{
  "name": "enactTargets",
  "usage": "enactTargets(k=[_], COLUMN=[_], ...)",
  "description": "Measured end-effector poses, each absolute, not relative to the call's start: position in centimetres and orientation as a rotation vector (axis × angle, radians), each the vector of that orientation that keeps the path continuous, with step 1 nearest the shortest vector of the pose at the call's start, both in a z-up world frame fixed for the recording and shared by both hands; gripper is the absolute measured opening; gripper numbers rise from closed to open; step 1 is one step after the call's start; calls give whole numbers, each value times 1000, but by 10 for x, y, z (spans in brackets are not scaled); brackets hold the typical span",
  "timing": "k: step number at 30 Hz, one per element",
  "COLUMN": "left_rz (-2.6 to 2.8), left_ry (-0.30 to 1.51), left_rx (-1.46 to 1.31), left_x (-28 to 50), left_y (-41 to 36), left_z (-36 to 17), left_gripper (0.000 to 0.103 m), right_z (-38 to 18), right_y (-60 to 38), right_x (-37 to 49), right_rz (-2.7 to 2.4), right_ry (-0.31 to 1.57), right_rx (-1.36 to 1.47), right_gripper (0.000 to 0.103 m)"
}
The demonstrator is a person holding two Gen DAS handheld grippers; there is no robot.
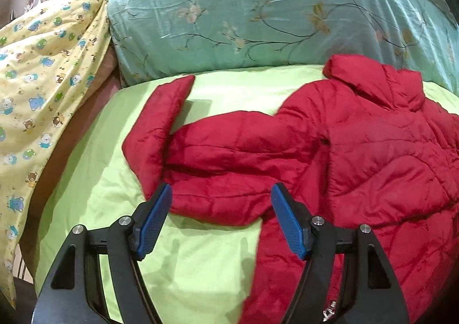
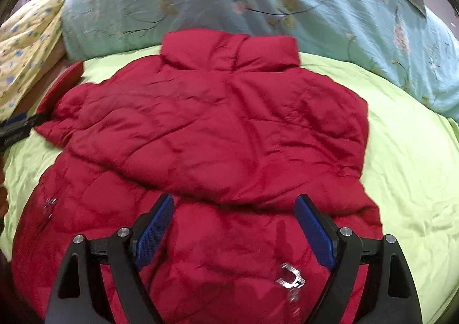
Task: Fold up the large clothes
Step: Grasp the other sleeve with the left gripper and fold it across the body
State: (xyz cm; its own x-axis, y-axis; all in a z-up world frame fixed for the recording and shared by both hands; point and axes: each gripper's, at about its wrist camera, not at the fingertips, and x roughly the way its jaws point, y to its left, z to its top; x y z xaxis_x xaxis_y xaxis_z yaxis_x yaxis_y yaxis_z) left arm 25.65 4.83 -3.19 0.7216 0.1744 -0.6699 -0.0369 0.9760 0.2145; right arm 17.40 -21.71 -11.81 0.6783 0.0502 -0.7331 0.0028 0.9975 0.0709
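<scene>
Jacket: I see a red quilted puffer jacket (image 2: 218,128) lying flat on the bed, collar toward the pillows, its hem nearest my 2 cameras.
Collar: it stands up at the far end of the jacket (image 2: 229,50), just short of the teal quilt.
Right-side sleeve: in the right wrist view it lies folded across the jacket body (image 2: 200,151), ending near the left edge.
Left-side sleeve: in the left wrist view it stretches out over the sheet (image 1: 229,151), with the cuff part bent back and pointing away toward the quilt (image 1: 160,120).
Zipper pull: a metal pull shows on the jacket front near the right tongs (image 2: 289,278).
Bed sheet: light green (image 1: 186,272), bare around the jacket on both sides.
Teal quilt: a floral teal quilt (image 1: 258,8) is heaped behind the jacket.
Yellow blanket: a yellow blanket with small bears (image 1: 43,71) hangs at the left of the bed.
Left tongs: my left tongs (image 1: 222,220) hover over the sleeve's near edge with the blue pads (image 1: 155,220) apart, nothing between them.
Right tongs: my right tongs (image 2: 233,229) hang above the lower jacket body, pads spread wide, gripping nothing.
</scene>
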Motion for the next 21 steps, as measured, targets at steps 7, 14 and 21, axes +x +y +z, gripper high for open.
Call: enactTargets(k=[7, 14, 21], left_rz=[186, 236, 292], left_ry=[750, 745, 753], left_rx=[175, 176, 189], left_x=[280, 300, 337], left_y=[77, 96, 109], left_z=[-29, -30, -40], left_gripper=[75, 75, 76], right_z=[-110, -115, -120], right_y=[-199, -200, -203], right_x=[168, 170, 172], right_rz=[73, 74, 79], right_ry=[788, 801, 811], right_rx=[38, 45, 61], right_gripper=[87, 87, 87])
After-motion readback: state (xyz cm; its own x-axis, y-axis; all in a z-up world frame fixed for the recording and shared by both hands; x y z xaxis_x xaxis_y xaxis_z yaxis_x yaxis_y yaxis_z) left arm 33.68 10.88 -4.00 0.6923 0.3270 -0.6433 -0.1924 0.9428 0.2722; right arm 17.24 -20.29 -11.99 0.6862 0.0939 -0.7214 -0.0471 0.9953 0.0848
